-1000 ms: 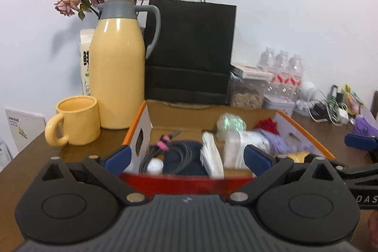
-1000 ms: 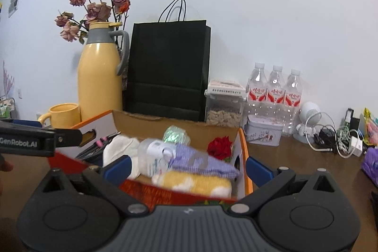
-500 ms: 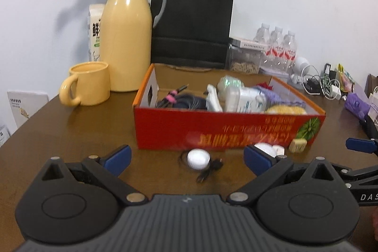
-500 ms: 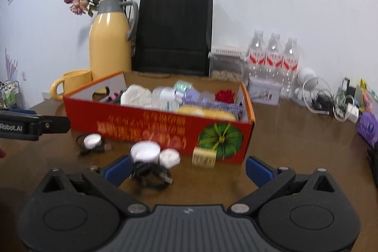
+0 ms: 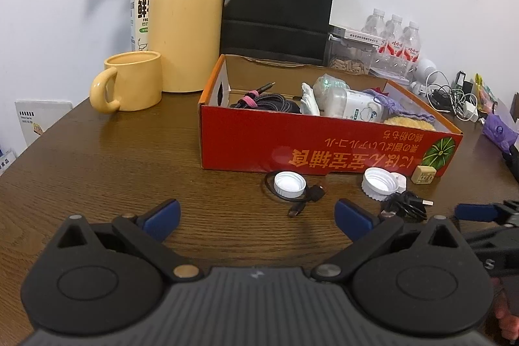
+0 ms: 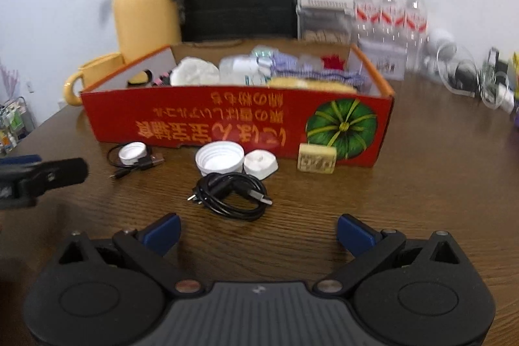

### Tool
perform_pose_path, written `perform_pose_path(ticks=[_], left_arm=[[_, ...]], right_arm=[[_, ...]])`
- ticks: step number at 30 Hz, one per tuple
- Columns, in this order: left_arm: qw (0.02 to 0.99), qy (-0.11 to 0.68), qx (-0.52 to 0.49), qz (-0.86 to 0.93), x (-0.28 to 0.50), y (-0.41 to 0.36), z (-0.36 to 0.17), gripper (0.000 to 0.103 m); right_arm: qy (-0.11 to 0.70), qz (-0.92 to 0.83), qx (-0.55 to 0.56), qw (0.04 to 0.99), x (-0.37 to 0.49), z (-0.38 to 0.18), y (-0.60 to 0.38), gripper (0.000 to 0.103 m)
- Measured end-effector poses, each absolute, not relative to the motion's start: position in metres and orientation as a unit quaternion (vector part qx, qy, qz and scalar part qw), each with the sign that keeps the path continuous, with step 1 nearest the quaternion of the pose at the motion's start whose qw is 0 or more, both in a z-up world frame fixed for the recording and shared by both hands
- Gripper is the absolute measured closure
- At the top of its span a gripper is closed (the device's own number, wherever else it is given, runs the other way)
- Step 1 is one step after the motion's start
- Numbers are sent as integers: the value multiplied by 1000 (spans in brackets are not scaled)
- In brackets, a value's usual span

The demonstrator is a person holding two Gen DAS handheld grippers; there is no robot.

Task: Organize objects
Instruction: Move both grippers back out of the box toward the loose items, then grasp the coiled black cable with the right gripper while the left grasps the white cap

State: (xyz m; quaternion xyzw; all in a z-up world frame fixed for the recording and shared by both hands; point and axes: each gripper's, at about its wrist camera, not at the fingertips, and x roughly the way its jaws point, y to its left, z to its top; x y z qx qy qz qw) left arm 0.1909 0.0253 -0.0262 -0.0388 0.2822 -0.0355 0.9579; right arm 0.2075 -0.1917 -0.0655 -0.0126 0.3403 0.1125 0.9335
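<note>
Ahead of the wide-open left claw (image 5: 258, 216), a red box (image 5: 324, 148) stands packed with a black cable, white bottle and cloths. Before its front wall lie a small white cap (image 5: 289, 184) on a thin black cord, a larger cap (image 6: 219, 158), a white puck (image 6: 260, 163) and a beige block (image 6: 317, 162). A coiled black cable (image 6: 231, 195) lies just ahead of the open right claw (image 6: 258, 232).

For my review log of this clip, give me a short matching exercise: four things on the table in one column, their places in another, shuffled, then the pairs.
Things:
1. coiled black cable
2. yellow mug
3. small beige cube
4. pink-banded cable

Places:
A. inside the red box
B. left of the yellow jug
C. in front of the pumpkin picture
D. on the table, nearest the right gripper

Pairs: 1-D, 2-B, 3-C, 4-A
</note>
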Motion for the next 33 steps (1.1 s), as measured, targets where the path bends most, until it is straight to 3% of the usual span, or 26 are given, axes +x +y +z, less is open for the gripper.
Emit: perform_pose_path(ticks=[13,15,17,19,33], left_arm=[[948,313,-49,-19,201,31,-33,0],[948,315,-49,-18,202,31,-33,0],[947,317,-49,-16,202,31,-34,0],[946,319,-49,-15,203,31,-34,0],[951,305,-54,-14,203,31,-33,0]], right_arm=[[344,96,-24,934,224,-67,-174,0],[342,100,-24,934,224,-66,-173,5],[331,106,-23,937,221,-63,-173,30],[320,113,-18,940,218,-61,-173,46],[261,120,2,958,202,-50,-183,52]])
